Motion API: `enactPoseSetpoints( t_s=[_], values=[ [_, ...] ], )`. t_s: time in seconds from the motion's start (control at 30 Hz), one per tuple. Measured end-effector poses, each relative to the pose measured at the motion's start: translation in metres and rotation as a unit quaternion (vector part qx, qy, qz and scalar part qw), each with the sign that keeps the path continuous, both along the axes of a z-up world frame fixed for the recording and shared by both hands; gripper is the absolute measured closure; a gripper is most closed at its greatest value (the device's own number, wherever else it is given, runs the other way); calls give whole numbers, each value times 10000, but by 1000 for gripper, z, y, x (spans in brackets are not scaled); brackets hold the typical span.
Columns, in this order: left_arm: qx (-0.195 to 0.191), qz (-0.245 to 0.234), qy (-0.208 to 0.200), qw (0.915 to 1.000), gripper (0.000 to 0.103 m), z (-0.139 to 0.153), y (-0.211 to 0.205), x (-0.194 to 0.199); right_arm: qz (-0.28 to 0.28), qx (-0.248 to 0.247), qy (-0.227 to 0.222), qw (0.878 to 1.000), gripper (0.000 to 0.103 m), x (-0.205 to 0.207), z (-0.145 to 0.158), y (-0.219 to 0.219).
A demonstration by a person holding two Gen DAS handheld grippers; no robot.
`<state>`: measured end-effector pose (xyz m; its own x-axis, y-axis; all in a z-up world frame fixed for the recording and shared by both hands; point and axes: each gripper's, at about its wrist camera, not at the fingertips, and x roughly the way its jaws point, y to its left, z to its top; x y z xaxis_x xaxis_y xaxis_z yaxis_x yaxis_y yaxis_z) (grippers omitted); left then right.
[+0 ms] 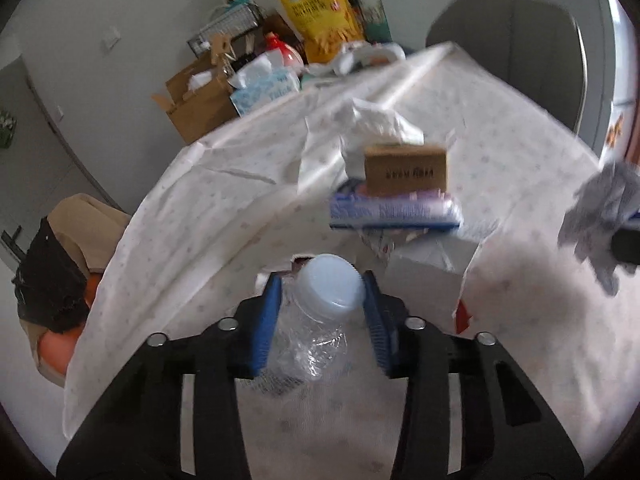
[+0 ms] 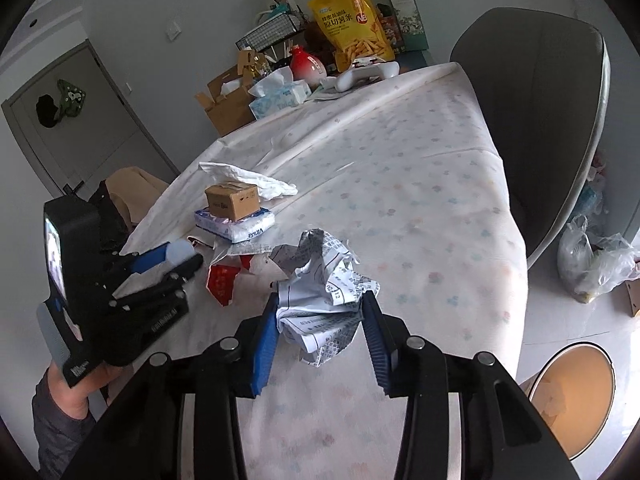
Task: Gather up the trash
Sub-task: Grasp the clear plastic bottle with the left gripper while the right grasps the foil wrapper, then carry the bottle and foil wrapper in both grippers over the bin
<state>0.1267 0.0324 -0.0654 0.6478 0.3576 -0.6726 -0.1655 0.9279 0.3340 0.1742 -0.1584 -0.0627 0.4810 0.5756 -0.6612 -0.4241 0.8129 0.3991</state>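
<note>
Left gripper (image 1: 322,304) clamps plastic bottle (image 1: 316,320), base hidden; right gripper (image 2: 320,320) clamps crumpled paper (image 2: 324,288).

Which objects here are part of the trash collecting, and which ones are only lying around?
Job:
left gripper gripping plastic bottle
right gripper gripping crumpled paper
white tissue
red wrapper

Lying about:
yellow snack bag
tissue box
game controller
chair

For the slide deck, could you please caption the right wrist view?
Right gripper clamps crumpled printed paper above the cloth-covered table; left gripper holds a bottle nearby.
</note>
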Motion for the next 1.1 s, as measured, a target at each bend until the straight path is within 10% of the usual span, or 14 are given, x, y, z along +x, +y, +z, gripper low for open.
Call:
enactPoseSetpoints(
  t_s=[0.57, 1.1],
  values=[
    [-804, -91, -1354, 9875, 70, 101, -12, -50, -234, 453, -465, 9976, 63, -28, 39, -42],
    [-1555, -916, -1526, 9717, 70, 113, -95, -23, -1301, 623, -854, 9858, 63, -40, 54, -149]
  ],
)
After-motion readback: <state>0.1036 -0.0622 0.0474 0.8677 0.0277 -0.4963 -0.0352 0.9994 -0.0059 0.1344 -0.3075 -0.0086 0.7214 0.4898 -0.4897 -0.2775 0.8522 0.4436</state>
